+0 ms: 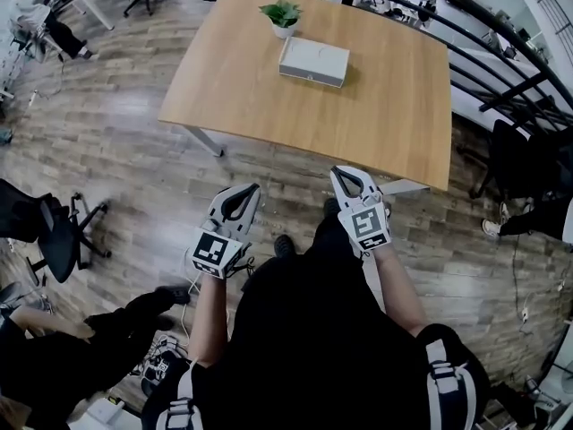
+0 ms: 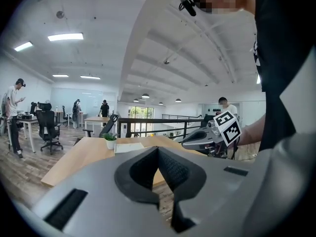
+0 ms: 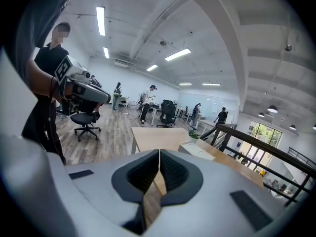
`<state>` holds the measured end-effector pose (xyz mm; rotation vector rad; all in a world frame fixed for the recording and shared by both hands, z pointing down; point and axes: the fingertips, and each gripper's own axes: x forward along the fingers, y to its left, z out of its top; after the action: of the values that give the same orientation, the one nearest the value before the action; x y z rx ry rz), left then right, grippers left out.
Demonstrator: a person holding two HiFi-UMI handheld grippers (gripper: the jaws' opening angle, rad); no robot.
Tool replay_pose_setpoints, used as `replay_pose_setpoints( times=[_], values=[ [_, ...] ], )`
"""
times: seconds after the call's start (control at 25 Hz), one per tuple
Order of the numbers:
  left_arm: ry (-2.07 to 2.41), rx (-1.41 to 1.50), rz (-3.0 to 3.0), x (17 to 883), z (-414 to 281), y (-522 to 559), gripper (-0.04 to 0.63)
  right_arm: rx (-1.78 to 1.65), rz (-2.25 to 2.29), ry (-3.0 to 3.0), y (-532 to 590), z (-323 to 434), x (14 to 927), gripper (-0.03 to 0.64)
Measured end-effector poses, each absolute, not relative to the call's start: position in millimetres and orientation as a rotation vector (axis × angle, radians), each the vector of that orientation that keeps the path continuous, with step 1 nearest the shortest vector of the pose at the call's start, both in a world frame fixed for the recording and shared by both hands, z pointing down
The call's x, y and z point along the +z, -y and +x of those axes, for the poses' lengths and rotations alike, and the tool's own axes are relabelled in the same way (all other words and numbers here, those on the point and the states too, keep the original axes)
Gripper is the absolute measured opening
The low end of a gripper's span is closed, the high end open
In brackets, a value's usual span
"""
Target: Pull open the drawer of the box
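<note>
My left gripper (image 1: 251, 189) and right gripper (image 1: 340, 172) pinched closed, empty, ribbed black pads (image 2: 170, 169) touching, flat white box (image 1: 313, 61) well ahead on smooth wooden table (image 1: 251, 106), beside plant (image 1: 283, 13), ceiling (image 3: 197, 23) only in gripper views

It was an open-plan office: a light rectangular wooden desk (image 1: 376, 106), black swivel office chairs (image 1: 54, 240), a grey-brown wood-plank floor (image 1: 116, 150), and long strip ceiling lights (image 3: 100, 19).
</note>
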<state>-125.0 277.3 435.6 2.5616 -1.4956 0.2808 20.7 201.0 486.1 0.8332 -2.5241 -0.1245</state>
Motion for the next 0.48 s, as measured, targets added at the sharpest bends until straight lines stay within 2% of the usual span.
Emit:
replay_pose_setpoints(
  times=[0.48],
  values=[
    [1.591, 0.263, 2.528, 422.4, -68.2, -173.8, 0.023, -0.151, 0.776, 2.574, -86.7, 70.5, 472.8, 0.026]
  ],
)
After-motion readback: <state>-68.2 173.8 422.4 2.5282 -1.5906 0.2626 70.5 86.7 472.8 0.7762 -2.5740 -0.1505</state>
